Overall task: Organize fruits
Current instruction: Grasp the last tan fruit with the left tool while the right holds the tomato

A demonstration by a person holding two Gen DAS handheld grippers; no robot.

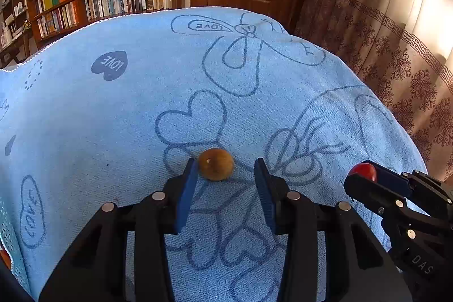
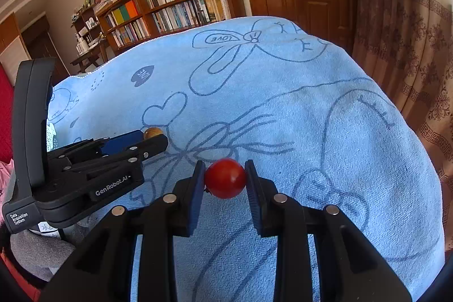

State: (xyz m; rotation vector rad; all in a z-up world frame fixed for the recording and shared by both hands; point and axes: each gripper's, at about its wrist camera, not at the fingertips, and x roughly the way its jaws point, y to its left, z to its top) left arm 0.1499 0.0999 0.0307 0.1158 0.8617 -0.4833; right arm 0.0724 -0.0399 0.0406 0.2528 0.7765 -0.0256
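Right claw [image 2: 225,177] grips a glossy red fruit [image 2: 225,178].

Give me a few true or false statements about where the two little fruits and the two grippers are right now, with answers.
1. The right gripper is clamped on the red fruit. True.
2. The left gripper is shut on the brown fruit. False: its jaws are open, with a clear gap on the right side.
3. The brown fruit rests on the blue towel. True.
4. Both fruits sit in a bowl. False: no bowl is in view.
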